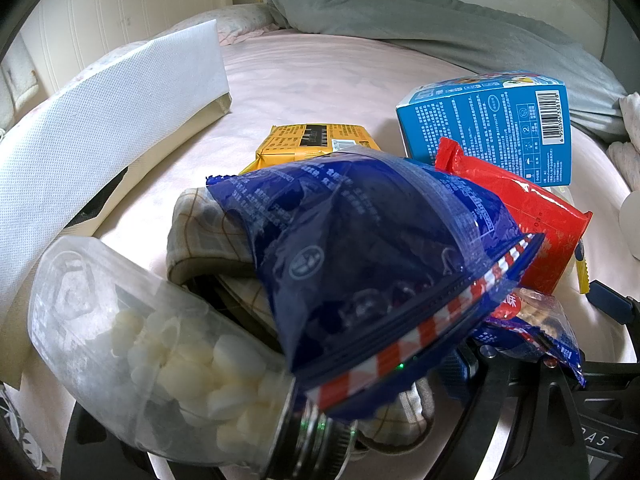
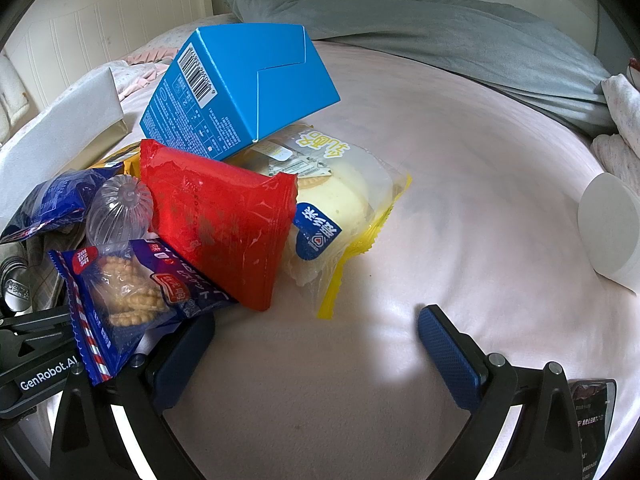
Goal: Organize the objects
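The right gripper (image 2: pixel 316 356) hangs with jaws wide over the bed (image 2: pixel 460 184) beside piled snack packets; the left gripper's jaws cannot be told, hidden behind a blue packet (image 1: pixel 372 264).

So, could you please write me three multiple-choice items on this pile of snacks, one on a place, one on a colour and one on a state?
1. What does the blue box lean on?
A. the bread bag
B. the white cup
C. the grey blanket

2. What colour is the packet between the biscuit bag and the bread bag?
A. green
B. red
C. black

3. How is the right gripper?
A. shut on the box
B. shut on a bottle
C. open, holding nothing

Answers: 1 A, the box's lower edge sits on the bread bag. 2 B, the red packet lies there. 3 C, bare sheet shows between its fingers.
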The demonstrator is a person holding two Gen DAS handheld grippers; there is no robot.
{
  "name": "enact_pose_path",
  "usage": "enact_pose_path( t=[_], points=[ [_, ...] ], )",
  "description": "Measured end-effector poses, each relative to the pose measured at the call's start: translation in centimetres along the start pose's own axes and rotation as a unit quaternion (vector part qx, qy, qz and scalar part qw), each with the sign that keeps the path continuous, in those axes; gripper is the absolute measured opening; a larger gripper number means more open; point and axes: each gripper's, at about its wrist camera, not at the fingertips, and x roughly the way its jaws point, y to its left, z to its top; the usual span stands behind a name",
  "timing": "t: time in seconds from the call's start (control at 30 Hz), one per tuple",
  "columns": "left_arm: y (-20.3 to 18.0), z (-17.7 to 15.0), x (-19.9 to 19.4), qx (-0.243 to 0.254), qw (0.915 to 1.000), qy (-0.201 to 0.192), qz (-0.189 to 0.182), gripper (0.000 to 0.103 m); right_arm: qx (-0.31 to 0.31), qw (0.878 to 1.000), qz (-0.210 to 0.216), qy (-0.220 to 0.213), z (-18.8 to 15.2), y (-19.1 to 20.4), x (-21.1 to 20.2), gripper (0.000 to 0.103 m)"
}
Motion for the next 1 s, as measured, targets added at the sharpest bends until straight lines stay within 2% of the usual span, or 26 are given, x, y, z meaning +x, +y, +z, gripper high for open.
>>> enact_pose_path(
  t=[1.0],
  points=[
    [-0.17,-0.11,-0.01,0.002,1.0,0.0,0.001,0.09,-0.001,1.0,0.0,0.001,-0.01,0.01,0.04,0.103]
  ],
)
